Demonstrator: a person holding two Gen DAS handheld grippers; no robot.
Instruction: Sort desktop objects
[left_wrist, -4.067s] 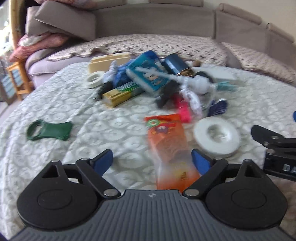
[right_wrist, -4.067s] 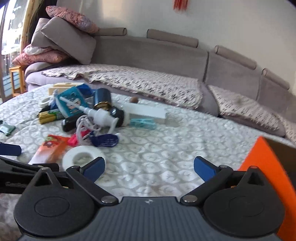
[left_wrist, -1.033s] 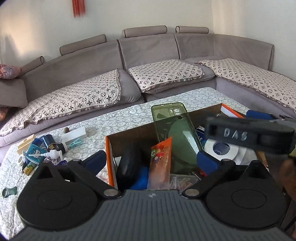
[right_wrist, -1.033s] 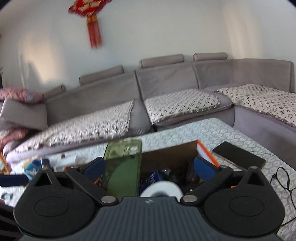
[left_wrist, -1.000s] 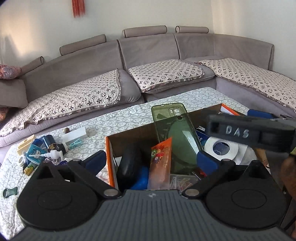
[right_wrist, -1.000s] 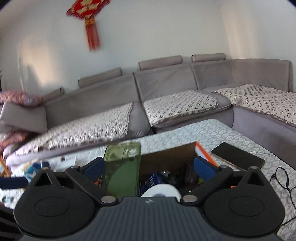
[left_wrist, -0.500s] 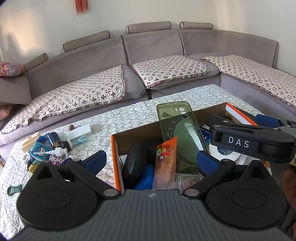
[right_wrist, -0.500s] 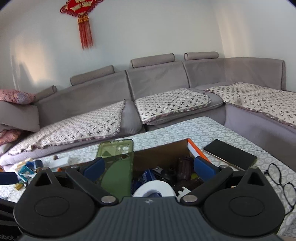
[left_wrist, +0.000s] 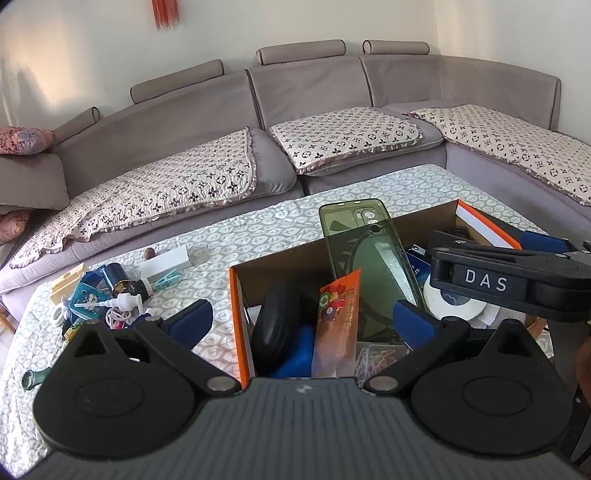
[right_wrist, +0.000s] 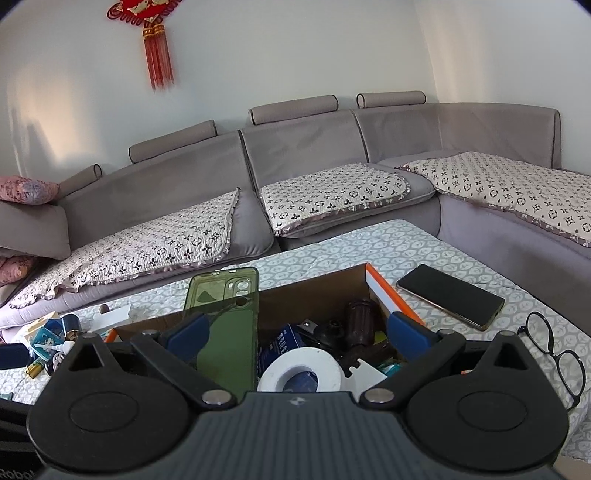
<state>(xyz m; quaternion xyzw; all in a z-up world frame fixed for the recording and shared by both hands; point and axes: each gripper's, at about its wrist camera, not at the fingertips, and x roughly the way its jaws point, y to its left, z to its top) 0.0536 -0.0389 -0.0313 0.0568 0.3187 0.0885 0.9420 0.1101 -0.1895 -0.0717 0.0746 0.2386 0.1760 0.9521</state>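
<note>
An orange-edged cardboard box (left_wrist: 236, 317) stands on the table and holds an orange packet (left_wrist: 334, 325), a green phone case (left_wrist: 369, 254), a white tape roll (left_wrist: 452, 304) and a black case (left_wrist: 275, 328). My left gripper (left_wrist: 303, 321) is open and empty above the box. My right gripper (right_wrist: 295, 332) is open and empty over the same box (right_wrist: 384, 291); the phone case (right_wrist: 225, 325) and tape roll (right_wrist: 301, 369) lie below it. The right gripper also shows in the left wrist view (left_wrist: 517, 273). A pile of loose objects (left_wrist: 107, 299) lies far left.
A black phone (right_wrist: 448, 295) and glasses (right_wrist: 554, 354) lie on the patterned tablecloth right of the box. A green bottle opener (left_wrist: 33, 378) lies at the left edge. A grey sofa (right_wrist: 314, 177) curves round behind the table.
Since four seconds ago the orange packet and the white tape roll went from the table into the box. In the last second both grippers have risen slightly, open and empty.
</note>
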